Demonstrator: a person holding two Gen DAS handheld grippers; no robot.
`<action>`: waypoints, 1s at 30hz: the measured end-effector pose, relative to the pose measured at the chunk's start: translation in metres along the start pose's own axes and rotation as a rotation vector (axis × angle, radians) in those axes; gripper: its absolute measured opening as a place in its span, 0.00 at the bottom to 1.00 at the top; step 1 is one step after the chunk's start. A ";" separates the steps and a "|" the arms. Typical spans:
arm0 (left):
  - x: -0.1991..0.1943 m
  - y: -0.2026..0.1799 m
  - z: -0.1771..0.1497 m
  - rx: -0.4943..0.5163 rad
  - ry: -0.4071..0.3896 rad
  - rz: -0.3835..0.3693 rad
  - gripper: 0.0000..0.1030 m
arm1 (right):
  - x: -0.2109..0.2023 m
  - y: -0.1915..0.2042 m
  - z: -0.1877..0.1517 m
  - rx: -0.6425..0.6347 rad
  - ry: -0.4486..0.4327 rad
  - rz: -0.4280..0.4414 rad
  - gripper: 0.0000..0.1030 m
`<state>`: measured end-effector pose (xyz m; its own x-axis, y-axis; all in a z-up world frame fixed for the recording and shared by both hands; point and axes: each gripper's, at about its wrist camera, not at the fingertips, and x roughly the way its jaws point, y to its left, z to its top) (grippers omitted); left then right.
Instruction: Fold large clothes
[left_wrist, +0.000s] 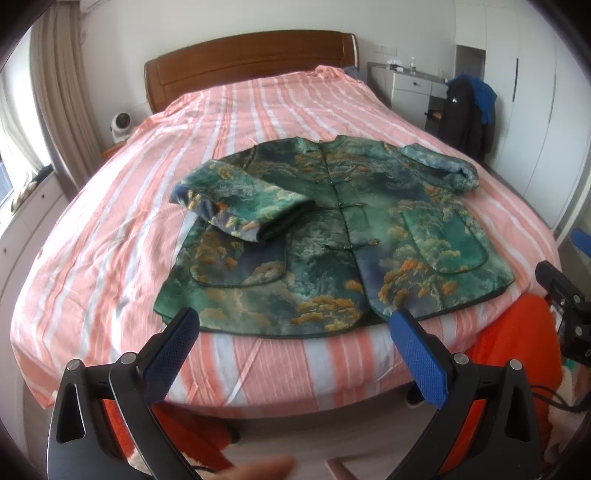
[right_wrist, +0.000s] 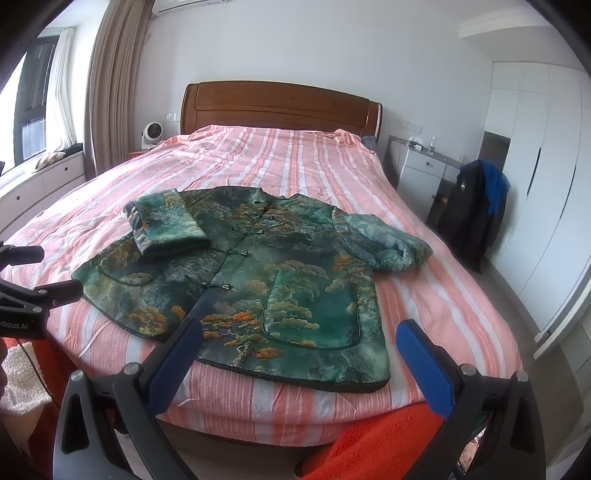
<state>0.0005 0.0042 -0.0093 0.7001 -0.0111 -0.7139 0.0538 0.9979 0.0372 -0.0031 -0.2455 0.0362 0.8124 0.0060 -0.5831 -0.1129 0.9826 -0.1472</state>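
- One sleeve fold appears done: the jacket (left_wrist: 332, 236) lies face up on the striped bedspread (left_wrist: 236, 110), front fastened, with the left sleeve (left_wrist: 243, 206) turned in across the chest.
- Right sleeve (right_wrist: 384, 243) is not yet folded; it sticks out sideways toward the bed's right edge, cuff bunched.
- Judged remaining: fold in the right sleeve, then fold the body, likely hem up toward the collar. Roughly a third done.
- Left gripper (left_wrist: 295, 332): fingers spread wide, nothing between them. It hangs off the foot of the bed, tips just short of the jacket's hem (left_wrist: 288, 328), not touching cloth.
- Right gripper (right_wrist: 299, 343): fingers also wide apart and empty. In its own view the jacket's lower right corner and pocket (right_wrist: 314, 314) sit between the two fingers, further off; no contact seen.
- Right sleeve lies well apart from both grippers, across the jacket body.
- Jacket sits near the foot of the bed, hem toward the person, collar toward the wooden headboard (right_wrist: 280, 107).
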 end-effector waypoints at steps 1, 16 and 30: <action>0.001 0.000 0.000 -0.005 0.003 -0.002 1.00 | -0.001 0.000 0.000 0.000 -0.001 0.000 1.00; -0.003 -0.008 0.003 0.014 0.002 -0.007 1.00 | -0.002 -0.004 -0.003 0.013 0.001 0.014 1.00; -0.005 -0.009 0.003 0.009 0.012 -0.021 1.00 | -0.003 -0.006 -0.005 0.020 -0.001 0.012 1.00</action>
<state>-0.0011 -0.0050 -0.0035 0.6901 -0.0310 -0.7231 0.0748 0.9968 0.0287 -0.0080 -0.2524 0.0352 0.8119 0.0178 -0.5836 -0.1112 0.9860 -0.1246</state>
